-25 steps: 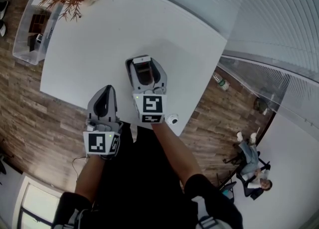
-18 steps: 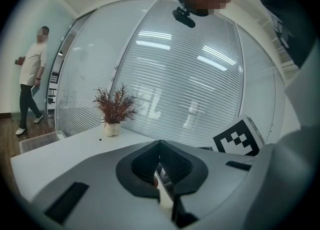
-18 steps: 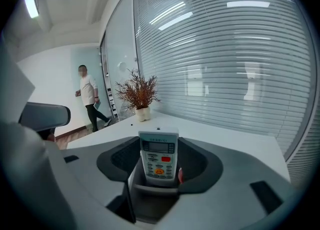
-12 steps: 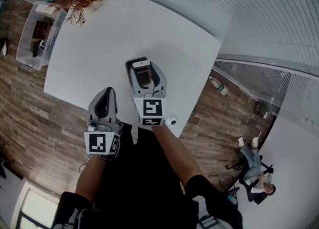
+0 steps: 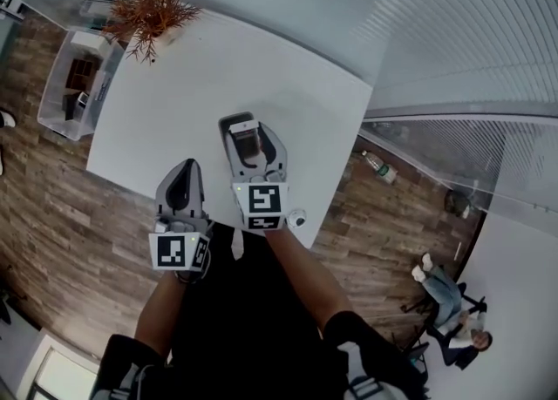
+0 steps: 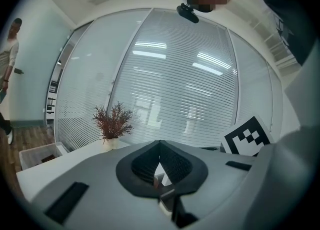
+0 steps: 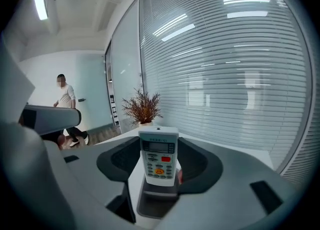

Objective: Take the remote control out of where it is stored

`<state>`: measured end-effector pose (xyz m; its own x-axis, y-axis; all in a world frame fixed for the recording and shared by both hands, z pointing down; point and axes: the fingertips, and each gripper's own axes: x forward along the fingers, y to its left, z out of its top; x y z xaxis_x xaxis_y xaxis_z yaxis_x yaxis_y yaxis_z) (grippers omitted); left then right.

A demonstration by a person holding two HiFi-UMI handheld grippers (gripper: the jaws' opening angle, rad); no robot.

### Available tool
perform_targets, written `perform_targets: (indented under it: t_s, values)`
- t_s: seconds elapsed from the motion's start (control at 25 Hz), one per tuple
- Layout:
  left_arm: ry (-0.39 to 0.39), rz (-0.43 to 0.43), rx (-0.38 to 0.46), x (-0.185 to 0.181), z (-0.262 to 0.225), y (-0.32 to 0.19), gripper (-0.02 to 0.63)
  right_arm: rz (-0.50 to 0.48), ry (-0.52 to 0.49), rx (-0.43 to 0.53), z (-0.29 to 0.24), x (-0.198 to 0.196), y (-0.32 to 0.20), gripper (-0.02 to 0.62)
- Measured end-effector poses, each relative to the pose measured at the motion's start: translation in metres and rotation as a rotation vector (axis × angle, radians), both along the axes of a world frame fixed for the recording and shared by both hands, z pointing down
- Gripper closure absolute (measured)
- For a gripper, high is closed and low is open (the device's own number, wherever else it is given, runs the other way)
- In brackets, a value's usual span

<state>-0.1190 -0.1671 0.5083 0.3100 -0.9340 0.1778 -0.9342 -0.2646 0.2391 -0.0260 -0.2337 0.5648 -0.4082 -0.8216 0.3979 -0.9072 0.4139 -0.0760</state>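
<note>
Remote clamped btwn R gripper fingers, long axis along them, pointing far over counter. L gripper fingers together, near-left.

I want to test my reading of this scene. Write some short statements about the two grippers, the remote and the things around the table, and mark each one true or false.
1. The right gripper holds the remote between its jaws. True.
2. The left gripper is wide open. False: its jaws are together and hold nothing.
3. The plant stands at a far corner of the white table. True.
4. The clear box stands on the table. False: it stands on the wooden floor beside the table.
5. The remote's buttons face the right gripper's camera. True.
</note>
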Motion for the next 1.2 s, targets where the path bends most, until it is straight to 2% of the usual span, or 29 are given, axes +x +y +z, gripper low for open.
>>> perform_targets:
  t_s: [0.56, 0.96, 1.2]
  values:
    - [-0.013, 0.009, 0.069, 0.014, -0.044, 0.021, 0.6, -0.013, -0.007, 0.071, -0.053, 0.016, 0.038, 0.36]
    - [-0.056, 0.033, 0.161, 0.032, -0.087, 0.03, 0.6, -0.041, -0.027, 0.129, -0.099, 0.029, 0.072, 0.359]
    - [-0.06, 0.036, 0.169, 0.043, -0.096, 0.039, 0.6, -0.043, -0.038, 0.154, -0.112, 0.04, 0.082, 0.36]
